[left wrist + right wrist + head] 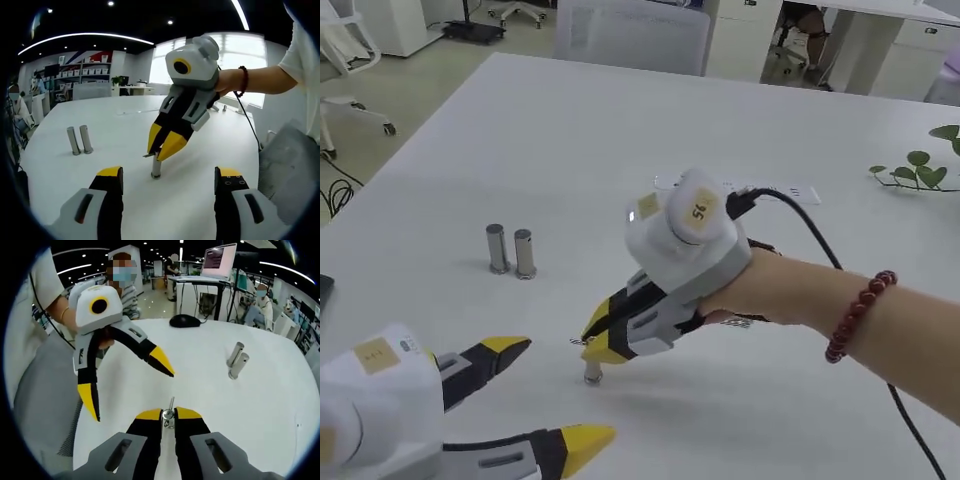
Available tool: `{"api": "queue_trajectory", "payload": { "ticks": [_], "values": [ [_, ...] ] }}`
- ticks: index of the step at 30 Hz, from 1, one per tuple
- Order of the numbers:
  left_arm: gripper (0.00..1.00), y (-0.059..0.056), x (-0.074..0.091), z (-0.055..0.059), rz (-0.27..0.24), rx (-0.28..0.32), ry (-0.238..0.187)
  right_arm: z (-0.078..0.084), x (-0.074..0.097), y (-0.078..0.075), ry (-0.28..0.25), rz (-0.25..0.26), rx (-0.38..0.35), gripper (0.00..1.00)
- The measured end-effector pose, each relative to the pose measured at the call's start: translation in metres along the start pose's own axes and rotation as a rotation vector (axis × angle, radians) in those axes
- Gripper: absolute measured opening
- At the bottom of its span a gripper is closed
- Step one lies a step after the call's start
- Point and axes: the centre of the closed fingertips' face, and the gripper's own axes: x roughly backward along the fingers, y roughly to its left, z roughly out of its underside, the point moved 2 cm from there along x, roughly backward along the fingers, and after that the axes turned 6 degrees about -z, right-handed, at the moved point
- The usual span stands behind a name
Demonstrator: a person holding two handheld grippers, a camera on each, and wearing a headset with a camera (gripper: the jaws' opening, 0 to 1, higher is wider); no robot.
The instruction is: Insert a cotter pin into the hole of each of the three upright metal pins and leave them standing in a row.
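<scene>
cotter pin (171, 403) is a thin, light sliver of bent wire. it is pinched between the pressed-together tips of the right gripper (595, 340), at the top of a short metal pin (156, 169) standing on the bench (620, 130). it's too small to tell whether it has entered the hole. such wire would likely bend or swivel in the grip, so a hold near its looped head seems best. the metal pin looks stiff and dense, yet easy to tip. left gripper (565, 392) hovers spread nearby, holding nothing. two more metal pins (497, 248) stand side by side, well apart.
</scene>
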Motion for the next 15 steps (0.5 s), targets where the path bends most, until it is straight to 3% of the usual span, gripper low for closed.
{"api": "queue_trajectory", "payload": {
  "ticks": [15],
  "values": [
    [0.74, -0.0007, -0.0012, 0.0014, 0.01, 0.003, 0.009, 0.0045, -0.0001, -0.0031, 0.008, -0.075, 0.058, 0.1]
  ]
}}
